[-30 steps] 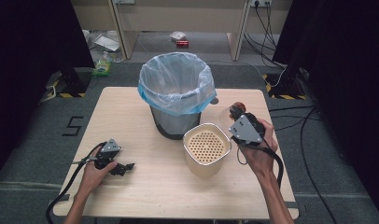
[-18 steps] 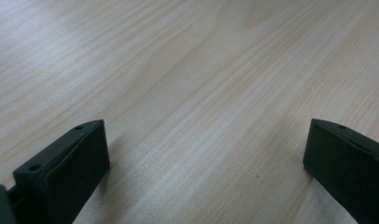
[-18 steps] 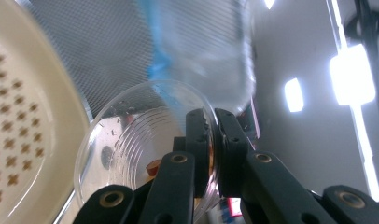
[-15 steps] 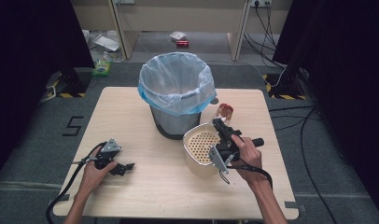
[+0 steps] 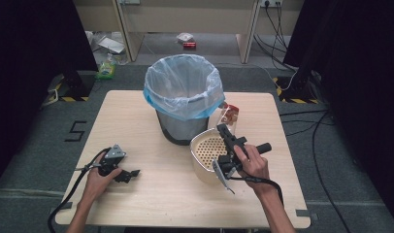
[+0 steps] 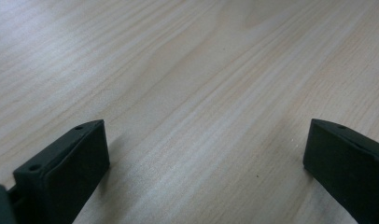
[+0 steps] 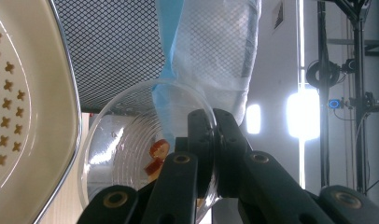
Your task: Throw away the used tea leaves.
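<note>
A clear plastic bowl (image 7: 131, 154) holding reddish food pieces (image 7: 157, 156) is pinched by its rim in the right gripper (image 5: 226, 132), whose jaws are pressed together on the thin wall. The bowl is held on edge, its opening turned sideways, between the cream perforated basket (image 5: 205, 158) and the lined mesh bin (image 5: 181, 97). The right hand (image 5: 251, 162) is laid across the basket's near side. The left gripper (image 6: 206, 154) rests spread wide on the bare table (image 5: 137, 116), well apart, with open room around it.
</note>
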`<state>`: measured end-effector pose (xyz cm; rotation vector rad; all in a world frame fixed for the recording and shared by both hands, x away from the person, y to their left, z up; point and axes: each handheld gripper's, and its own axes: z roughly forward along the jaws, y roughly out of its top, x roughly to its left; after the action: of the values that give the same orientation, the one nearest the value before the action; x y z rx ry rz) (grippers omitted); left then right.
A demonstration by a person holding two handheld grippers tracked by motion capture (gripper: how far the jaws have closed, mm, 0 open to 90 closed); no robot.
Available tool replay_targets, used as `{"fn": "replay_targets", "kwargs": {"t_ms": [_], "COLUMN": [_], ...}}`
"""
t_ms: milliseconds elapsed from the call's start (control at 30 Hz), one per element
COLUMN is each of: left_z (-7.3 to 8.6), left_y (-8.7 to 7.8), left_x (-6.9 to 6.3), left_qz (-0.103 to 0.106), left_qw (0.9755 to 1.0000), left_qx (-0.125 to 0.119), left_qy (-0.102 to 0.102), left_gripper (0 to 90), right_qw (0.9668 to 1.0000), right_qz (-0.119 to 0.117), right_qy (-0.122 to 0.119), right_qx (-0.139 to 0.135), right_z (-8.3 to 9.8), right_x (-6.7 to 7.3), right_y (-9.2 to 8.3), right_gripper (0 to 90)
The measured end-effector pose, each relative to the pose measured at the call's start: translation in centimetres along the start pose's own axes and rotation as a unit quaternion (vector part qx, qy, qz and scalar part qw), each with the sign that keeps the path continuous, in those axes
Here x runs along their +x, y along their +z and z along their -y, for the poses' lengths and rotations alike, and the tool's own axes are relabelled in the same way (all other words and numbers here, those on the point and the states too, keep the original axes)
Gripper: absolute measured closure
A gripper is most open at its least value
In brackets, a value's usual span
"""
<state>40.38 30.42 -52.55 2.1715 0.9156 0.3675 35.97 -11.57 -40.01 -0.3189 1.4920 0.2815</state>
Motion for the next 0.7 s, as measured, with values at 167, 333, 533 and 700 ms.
{"fn": "replay_targets", "kwargs": {"t_ms": [167, 333, 533, 700], "left_z": [0.0, 0.0, 0.0, 0.0], "left_y": [0.0, 0.0, 0.0, 0.0], "left_x": [0.0, 0.0, 0.0, 0.0], "left_qz": [0.0, 0.0, 0.0, 0.0], "left_qw": [1.0, 1.0, 1.0, 1.0], "left_qx": [0.0, 0.0, 0.0, 0.0], "left_qy": [0.0, 0.0, 0.0, 0.0], "left_gripper": [0.0, 0.0, 0.0, 0.0], "right_qw": [0.9994, 0.9993, 0.9995, 0.9993], "right_qz": [0.014, 0.016, 0.028, 0.031], "right_qy": [-0.032, -0.034, -0.017, -0.02], "right_qx": [0.005, 0.009, 0.006, 0.002], "right_z": [-0.5, -0.6, -0.8, -1.0], "right_x": [0.5, 1.1, 1.0, 0.8], "right_y": [-0.2, -0.2, -0.1, -0.3], "right_gripper": [87.4, 87.4, 87.4, 87.4]}}
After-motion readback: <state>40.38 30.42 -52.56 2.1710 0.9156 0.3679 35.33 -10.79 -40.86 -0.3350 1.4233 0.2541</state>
